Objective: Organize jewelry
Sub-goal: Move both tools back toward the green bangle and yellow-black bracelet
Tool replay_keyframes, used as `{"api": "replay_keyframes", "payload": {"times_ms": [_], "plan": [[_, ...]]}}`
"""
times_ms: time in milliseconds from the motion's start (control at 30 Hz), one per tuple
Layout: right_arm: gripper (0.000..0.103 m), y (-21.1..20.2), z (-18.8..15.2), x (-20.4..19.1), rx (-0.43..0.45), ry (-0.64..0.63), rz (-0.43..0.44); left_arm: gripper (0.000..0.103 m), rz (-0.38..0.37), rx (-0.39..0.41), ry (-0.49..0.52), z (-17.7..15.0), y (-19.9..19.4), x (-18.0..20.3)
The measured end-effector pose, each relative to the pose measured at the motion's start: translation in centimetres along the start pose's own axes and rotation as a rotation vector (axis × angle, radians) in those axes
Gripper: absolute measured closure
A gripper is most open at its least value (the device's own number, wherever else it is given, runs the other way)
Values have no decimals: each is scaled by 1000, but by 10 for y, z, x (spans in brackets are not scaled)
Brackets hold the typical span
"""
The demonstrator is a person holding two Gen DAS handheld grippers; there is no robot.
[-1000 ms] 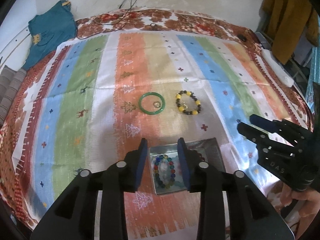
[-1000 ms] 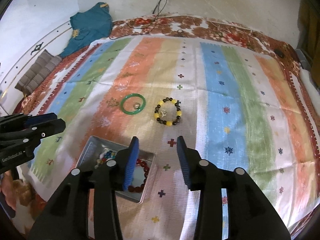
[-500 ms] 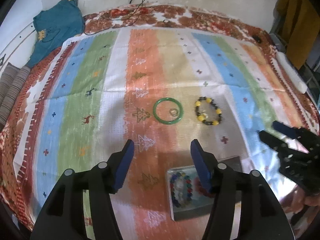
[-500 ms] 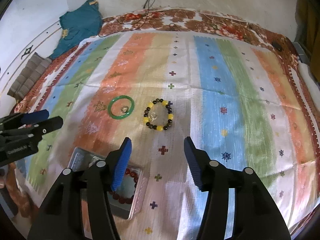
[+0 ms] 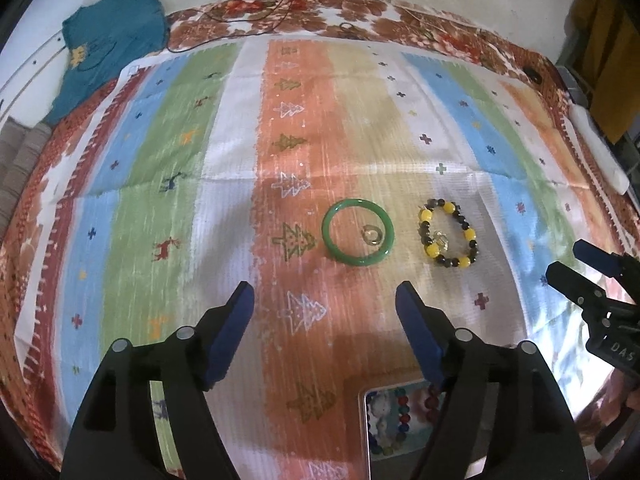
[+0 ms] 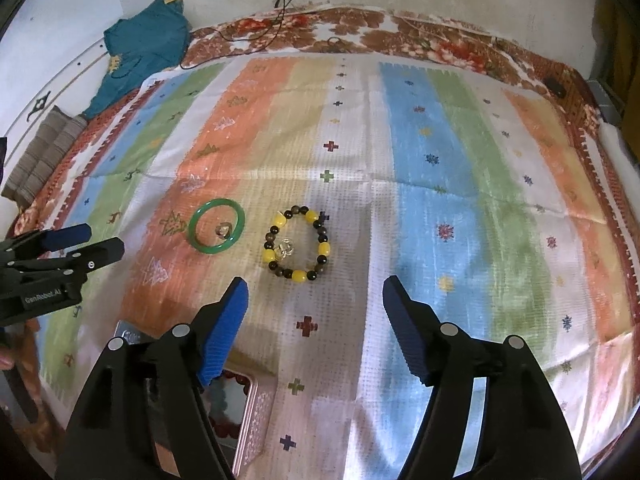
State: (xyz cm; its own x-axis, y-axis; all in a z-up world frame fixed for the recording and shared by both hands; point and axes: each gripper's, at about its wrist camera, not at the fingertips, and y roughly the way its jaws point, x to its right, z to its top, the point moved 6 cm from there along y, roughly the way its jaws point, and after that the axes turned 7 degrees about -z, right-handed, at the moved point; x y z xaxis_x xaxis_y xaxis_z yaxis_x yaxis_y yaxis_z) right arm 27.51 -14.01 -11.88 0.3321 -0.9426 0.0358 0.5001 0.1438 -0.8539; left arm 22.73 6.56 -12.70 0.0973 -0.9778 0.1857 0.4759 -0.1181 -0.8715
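Jewelry lies mid-frame on the striped cloth [image 5: 160, 200]: a green bangle [image 5: 358, 232] ringing a small ring [image 5: 372, 236], a beaded bracelet [image 5: 448, 239] just right of it. Both the left gripper [image 5: 324, 304] and right gripper [image 6: 314, 296] hang wide, holding nothing. A tin [image 5: 366, 432] of beads sits at bottom.

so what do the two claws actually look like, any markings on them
Both are the same design: matte black angular plastic arms with round silver rivets, ending in blue ribbed pads. The left claw carries white lettering reading GenRobot.AI on its side, seen from the right wrist view. The right claw shows white letters DAS on its body in the left wrist view. No cables show on either.
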Motion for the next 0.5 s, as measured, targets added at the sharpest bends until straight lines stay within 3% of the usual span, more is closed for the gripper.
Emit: {"api": "replay_keyframes", "payload": {"times_ms": [500], "plan": [[30, 27, 9, 0, -41, 0, 7, 26, -1, -35, -2, 17, 29, -8]]}}
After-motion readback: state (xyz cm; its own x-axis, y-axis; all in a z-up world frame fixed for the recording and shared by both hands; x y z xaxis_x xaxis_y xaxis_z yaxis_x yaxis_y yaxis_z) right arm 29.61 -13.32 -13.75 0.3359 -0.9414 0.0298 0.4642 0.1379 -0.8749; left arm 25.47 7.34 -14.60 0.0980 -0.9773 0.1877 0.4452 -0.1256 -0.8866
